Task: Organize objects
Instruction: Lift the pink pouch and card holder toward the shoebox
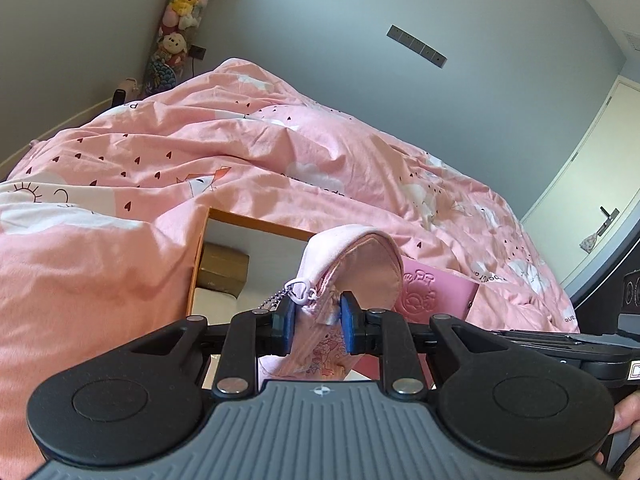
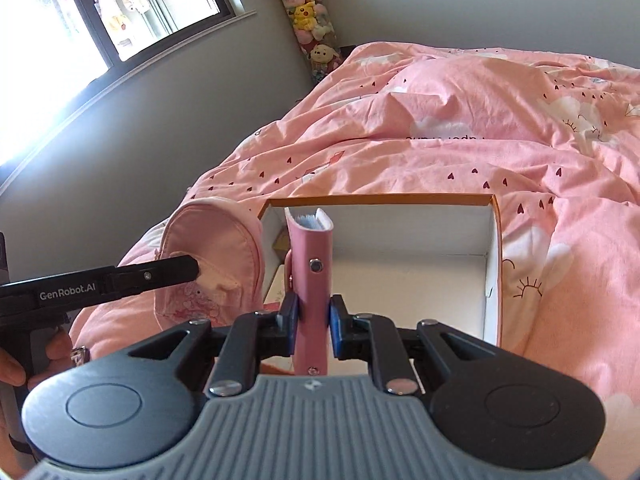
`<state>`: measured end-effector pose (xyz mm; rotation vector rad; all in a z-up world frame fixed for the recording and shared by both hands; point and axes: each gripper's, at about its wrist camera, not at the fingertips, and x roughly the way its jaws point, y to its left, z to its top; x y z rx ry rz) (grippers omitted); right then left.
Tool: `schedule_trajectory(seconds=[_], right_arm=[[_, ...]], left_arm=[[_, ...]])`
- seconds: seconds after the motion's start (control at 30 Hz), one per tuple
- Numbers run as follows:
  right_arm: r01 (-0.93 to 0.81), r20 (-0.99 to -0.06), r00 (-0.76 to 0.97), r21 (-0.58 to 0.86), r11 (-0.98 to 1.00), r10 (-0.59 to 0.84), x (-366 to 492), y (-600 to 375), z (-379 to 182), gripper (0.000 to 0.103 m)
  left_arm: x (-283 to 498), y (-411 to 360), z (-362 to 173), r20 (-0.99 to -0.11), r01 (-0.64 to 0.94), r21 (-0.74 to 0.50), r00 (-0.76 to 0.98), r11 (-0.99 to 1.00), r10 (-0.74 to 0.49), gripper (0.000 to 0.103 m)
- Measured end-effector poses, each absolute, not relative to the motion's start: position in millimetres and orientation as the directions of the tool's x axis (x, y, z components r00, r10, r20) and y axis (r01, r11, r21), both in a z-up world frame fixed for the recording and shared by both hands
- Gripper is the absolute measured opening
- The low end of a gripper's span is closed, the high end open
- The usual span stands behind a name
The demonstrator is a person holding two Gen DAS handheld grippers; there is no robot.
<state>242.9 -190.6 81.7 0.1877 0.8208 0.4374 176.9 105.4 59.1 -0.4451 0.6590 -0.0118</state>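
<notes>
The left gripper (image 1: 318, 318) pinched a pink zip pouch (image 1: 352, 264) at lower centre of the left wrist view, above the open box (image 1: 256, 222) on the pink duvet (image 1: 160, 152). The right gripper (image 2: 313, 322) clamped a pink notebook (image 2: 311, 264) upright at centre frame, over the box

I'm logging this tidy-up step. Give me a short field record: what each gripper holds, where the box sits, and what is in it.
left gripper: shut on pink pouch
right gripper: shut on pink notebook, spine toward camera
box: open, on pink bedcover
box contents: small brown carton; rest partly hidden
items' place: both held above the box
</notes>
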Motion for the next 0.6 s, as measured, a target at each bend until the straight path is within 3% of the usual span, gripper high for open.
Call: schedule_trajectory(seconds=[0.37,0.6], right_arm=[[-0.279,-0.778,0.463,0.328,0.903,0.425,330.1,-165.9,13.4,0.017],[-0.271,-0.802,0.376,0.384,0.883,0.464,377.2,-152.2,-16.5,0.017]], left_arm=[[216.2,117.0,27.5,-0.667,-0.182,-0.34,0.738,0.923,-0.1,0.026],[234.2,139.0,26.4,-0.685,-0.211,-0.334,0.724,0.919,-0.083,0.026]])
